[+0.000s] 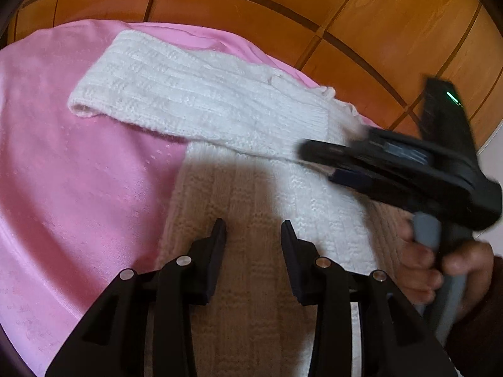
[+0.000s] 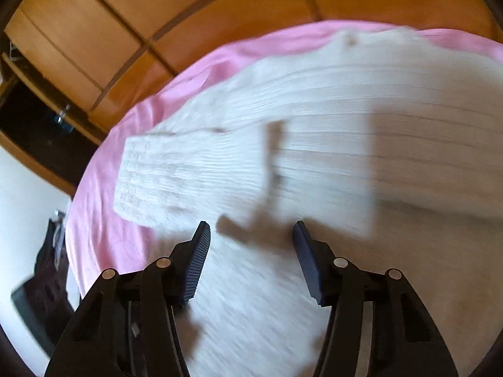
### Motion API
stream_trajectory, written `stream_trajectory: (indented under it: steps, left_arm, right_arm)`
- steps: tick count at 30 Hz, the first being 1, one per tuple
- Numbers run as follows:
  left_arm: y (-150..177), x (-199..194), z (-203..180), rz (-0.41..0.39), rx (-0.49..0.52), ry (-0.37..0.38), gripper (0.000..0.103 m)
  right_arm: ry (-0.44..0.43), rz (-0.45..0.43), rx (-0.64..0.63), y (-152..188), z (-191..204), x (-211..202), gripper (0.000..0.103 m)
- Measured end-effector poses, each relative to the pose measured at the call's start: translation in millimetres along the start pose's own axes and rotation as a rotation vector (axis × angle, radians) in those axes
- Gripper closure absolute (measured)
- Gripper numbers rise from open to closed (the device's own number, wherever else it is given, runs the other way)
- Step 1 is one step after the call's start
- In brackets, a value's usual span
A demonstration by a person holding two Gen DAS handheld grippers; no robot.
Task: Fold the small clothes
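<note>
A white knitted sweater [image 1: 251, 207] lies flat on a pink sheet [image 1: 78, 172], with one sleeve [image 1: 188, 97] folded across it toward the left. My left gripper [image 1: 253, 229] hovers over the sweater's body, open, with nothing between its fingers. My right gripper [image 1: 317, 157] shows blurred at the right of the left wrist view, low over the sweater near its right edge, and a hand [image 1: 440, 267] holds its grip. In the right wrist view the right gripper [image 2: 251, 229] stands open above the sweater [image 2: 345, 125], with the sleeve [image 2: 188, 172] to its left. That view is smeared by motion.
Orange-brown wooden wardrobe panels [image 1: 283, 9] stand behind the bed. An open dark compartment [image 2: 37, 132] is at the left of the right wrist view. Dark things [image 2: 44, 282] lie on the pale floor beside the bed's left edge.
</note>
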State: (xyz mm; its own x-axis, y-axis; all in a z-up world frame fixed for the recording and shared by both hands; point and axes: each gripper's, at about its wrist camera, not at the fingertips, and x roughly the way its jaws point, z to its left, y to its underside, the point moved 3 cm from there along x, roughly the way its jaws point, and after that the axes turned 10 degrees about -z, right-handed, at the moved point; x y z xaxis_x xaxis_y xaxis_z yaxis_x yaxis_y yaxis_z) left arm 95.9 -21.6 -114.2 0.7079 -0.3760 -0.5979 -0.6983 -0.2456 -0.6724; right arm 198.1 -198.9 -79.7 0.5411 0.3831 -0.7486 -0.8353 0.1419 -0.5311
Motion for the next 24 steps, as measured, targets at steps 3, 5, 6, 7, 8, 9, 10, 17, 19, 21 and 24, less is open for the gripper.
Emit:
stream_trajectory:
  steps: [3,5,6,7,8,9,10,17,19,21,24]
  left_arm:
    - [0,-1,4,-0.004,-0.021,0.022,0.067]
    - [1,-3,6,-0.007,-0.02,0.032,0.067]
    - [1,-4,6,-0.009,-0.02,0.033,0.067]
    - [1,-4,6,-0.011,-0.02,0.033,0.067]
    - [2,-5,6,-0.013,-0.015,0.029,0.067]
    - [1,-4,5,-0.014,-0.011,0.026,0.067]
    - [2,-5,5,-0.015,-0.007,0.024,0.067]
    - [1,-7,4,-0.013,-0.001,0.016,0.067]
    - [0,-4,0,-0.014,0.0,0.012,0.067]
    - [0,-4,-1,-0.013,0.001,0.01,0.067]
    - [-1,-5,-3,-0.007,0.008,0.007,0.067]
  right_arm:
    - [0.059,0.021,-0.088,-6,19,17,0.091]
    - [0.089,0.004,-0.146,-17,29,11,0.096]
    - [0.076,-0.03,-0.155,-24,34,1,0.098]
    - [0.063,-0.056,-0.154,-31,35,-9,0.098]
    - [0.052,-0.101,-0.151,-43,37,-25,0.098]
    - [0.046,-0.144,-0.147,-54,37,-40,0.098]
    - [0.043,-0.183,-0.142,-64,36,-55,0.098]
    - [0.173,-0.366,-0.043,-101,-40,-138,0.098]
    - [0.232,-0.359,0.019,-96,-79,-146,0.098]
    - [0.318,-0.339,0.078,-84,-120,-148,0.098]
    - [0.413,-0.271,0.163,-59,-173,-137,0.098]
